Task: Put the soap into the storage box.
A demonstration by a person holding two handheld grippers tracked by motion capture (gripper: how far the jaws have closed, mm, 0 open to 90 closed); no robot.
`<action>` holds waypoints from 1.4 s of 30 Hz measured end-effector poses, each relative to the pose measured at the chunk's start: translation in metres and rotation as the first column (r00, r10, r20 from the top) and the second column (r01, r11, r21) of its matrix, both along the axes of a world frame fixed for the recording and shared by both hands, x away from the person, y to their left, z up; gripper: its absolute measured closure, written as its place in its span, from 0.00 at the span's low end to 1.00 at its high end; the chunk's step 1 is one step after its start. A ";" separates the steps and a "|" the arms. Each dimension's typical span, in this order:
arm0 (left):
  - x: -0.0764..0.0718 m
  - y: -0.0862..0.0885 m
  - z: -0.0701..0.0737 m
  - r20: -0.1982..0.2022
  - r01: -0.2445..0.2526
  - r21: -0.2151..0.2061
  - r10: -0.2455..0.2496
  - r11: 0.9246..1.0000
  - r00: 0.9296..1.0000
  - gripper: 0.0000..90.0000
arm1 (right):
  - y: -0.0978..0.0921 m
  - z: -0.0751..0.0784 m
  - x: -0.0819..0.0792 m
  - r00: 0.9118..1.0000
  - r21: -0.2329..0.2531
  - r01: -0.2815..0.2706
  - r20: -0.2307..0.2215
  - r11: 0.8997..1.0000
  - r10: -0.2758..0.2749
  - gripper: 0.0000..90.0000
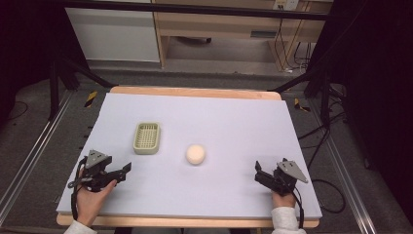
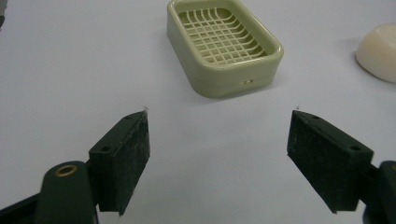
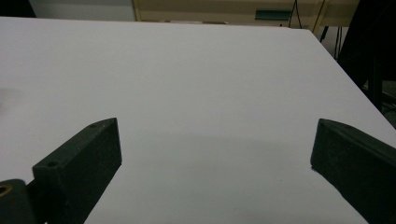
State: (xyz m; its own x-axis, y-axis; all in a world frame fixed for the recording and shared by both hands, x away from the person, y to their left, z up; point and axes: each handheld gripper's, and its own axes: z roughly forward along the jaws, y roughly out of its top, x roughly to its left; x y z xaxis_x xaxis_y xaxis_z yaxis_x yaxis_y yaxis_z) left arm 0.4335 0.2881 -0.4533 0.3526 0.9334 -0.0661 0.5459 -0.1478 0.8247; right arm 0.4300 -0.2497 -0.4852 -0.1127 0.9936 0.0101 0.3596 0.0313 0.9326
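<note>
Left black two-jaw gripper, jaws wide apart, empty, near table edge | right black two-jaw gripper, likewise spread | round cream soap bar mid-table, cut off in left gripper view | beyond it, pale green slotted plastic soap dish on lavender tabletop.

Grey carpet floor, wooden desk behind, cables right.

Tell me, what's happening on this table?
A person holds a left gripper and a right gripper near the front edge of the table, both open and holding nothing. A green soap dish sits empty, with a round pale soap lying beside it, apart. Nothing is being touched.
</note>
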 end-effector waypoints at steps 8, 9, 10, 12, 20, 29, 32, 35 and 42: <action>-0.004 -0.006 0.006 0.023 0.018 -0.002 -0.018 1.000 1.000 0.24 | 0.000 0.000 -0.001 1.000 0.004 -0.012 0.007 1.000 0.012 0.03; -0.004 -0.006 0.006 0.023 0.018 -0.002 -0.018 1.000 1.000 0.24 | 0.000 0.000 -0.001 1.000 0.004 -0.012 0.007 1.000 0.012 0.03; -0.004 -0.007 0.006 0.027 0.021 0.002 -0.021 1.000 0.999 0.24 | 0.000 0.000 -0.001 1.000 0.005 -0.011 0.007 1.000 0.011 0.02; -0.005 -0.010 0.007 0.033 0.027 0.001 -0.027 1.000 0.999 0.25 | 0.000 0.000 -0.001 1.000 0.004 -0.012 0.008 1.000 0.012 0.02; -0.001 -0.028 0.011 0.050 0.051 0.021 -0.052 0.998 0.997 0.25 | 0.000 0.000 0.000 1.000 -0.004 -0.010 0.001 1.000 0.010 0.02; 0.001 -0.040 0.014 0.054 0.081 0.021 -0.082 0.997 0.995 0.25 | 0.001 0.000 0.000 1.000 -0.011 -0.013 0.002 1.000 0.013 0.02; 0.002 -0.044 0.015 0.052 0.087 0.019 -0.088 0.996 0.995 0.25 | 0.001 0.000 0.000 1.000 -0.010 -0.013 -0.004 1.000 0.013 0.02; 0.003 -0.049 0.017 0.056 0.102 0.018 -0.103 0.995 0.993 0.25 | 0.002 0.000 0.000 1.000 -0.016 -0.010 -0.008 1.000 0.010 0.03; 0.005 -0.059 0.021 0.064 0.113 0.001 -0.113 0.994 0.992 0.24 | 0.002 0.000 0.000 1.000 -0.013 -0.015 -0.007 1.000 0.015 0.02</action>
